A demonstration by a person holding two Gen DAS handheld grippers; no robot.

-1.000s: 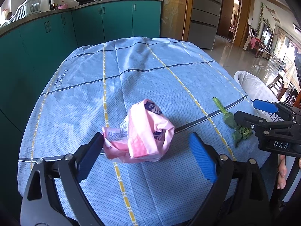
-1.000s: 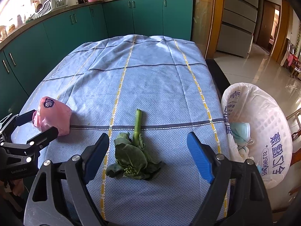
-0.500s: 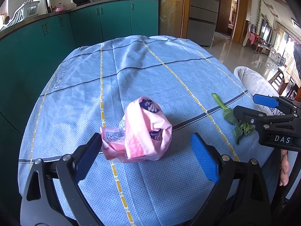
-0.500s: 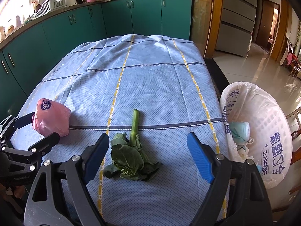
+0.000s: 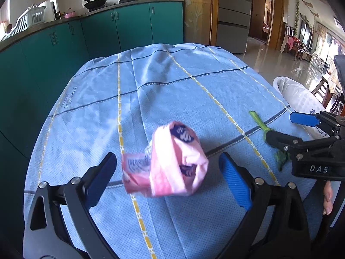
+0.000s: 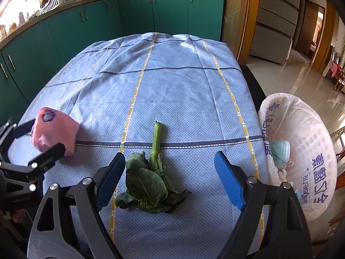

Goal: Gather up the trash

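A crumpled pink wrapper [image 5: 172,161] lies on the blue striped tablecloth [image 5: 151,82]. It sits between the fingers of my left gripper [image 5: 168,177], which is open, and neither pad presses on it. A green leafy vegetable stalk [image 6: 151,181] lies on the cloth between the fingers of my right gripper [image 6: 170,181], also open and clear of the leaves. From the right wrist, the wrapper [image 6: 54,127] and left gripper [image 6: 36,140] show at the left. The left wrist shows the right gripper [image 5: 286,129] over the stalk [image 5: 256,118].
A round bin lined with a white printed bag [image 6: 312,142] stands just off the table's right edge, with a blue face mask [image 6: 279,151] inside. Green kitchen cabinets [image 6: 86,21] run behind the table. A person's fingers [image 5: 327,196] show below the right gripper.
The pink wrapper has rolled a little between the left gripper's fingers and looks blurred now. Both grippers stay open and nearly in place.
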